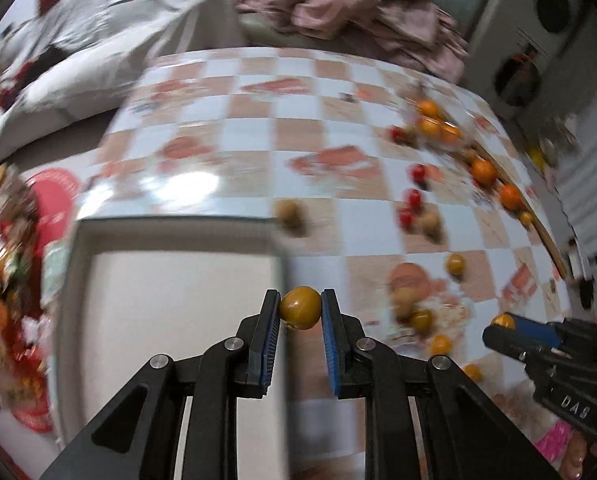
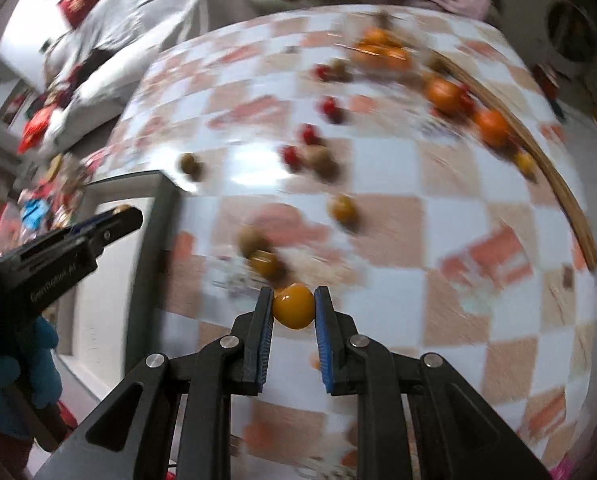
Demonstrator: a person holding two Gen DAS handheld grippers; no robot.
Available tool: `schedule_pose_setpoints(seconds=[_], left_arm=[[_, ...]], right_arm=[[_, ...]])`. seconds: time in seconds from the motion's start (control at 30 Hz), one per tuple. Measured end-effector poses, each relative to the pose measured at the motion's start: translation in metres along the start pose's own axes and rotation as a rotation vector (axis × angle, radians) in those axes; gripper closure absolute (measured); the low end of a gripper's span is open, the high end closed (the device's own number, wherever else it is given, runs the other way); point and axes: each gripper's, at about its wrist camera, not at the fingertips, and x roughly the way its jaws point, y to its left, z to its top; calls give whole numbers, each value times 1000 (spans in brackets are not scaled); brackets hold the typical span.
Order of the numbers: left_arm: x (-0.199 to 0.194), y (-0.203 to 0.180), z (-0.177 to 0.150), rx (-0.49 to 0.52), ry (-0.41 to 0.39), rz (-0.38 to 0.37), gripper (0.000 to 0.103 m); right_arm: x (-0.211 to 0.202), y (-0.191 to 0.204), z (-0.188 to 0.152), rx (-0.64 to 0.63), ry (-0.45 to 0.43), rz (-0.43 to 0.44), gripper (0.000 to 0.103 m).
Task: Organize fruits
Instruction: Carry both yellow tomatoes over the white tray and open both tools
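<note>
My left gripper (image 1: 301, 309) is shut on a small yellow fruit (image 1: 301, 307), lifted over the right rim of a white box (image 1: 178, 304). In the right wrist view my right gripper (image 2: 293, 307) is shut on another yellow fruit (image 2: 293, 306) above the checkered tablecloth (image 2: 398, 168). The left gripper (image 2: 126, 212) shows at the left edge there, over the box (image 2: 110, 280). The right gripper (image 1: 502, 322) shows at the right of the left wrist view, holding its fruit. Loose yellow (image 2: 343, 209), red (image 2: 310, 134), brown (image 2: 323, 160) and orange fruits (image 2: 442, 90) lie scattered on the cloth.
A thin wooden hoop (image 2: 554, 184) curves along the table's right edge. Snack packets (image 1: 14, 264) crowd the left side beside the box. Pink clothes (image 1: 358, 8) and a white pillow (image 1: 58, 80) lie beyond the table. A blue-gloved hand (image 2: 14, 376) holds the left gripper.
</note>
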Motion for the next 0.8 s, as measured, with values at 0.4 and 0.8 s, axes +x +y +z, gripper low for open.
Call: schedule_pose_setpoints(seconds=[0.4, 0.8], left_arm=[[3, 119, -41, -208, 29, 199, 81], [32, 143, -59, -294, 85, 227, 81]], right_arm=[[60, 135, 42, -243, 67, 131, 81], [131, 185, 54, -372, 154, 43, 81]])
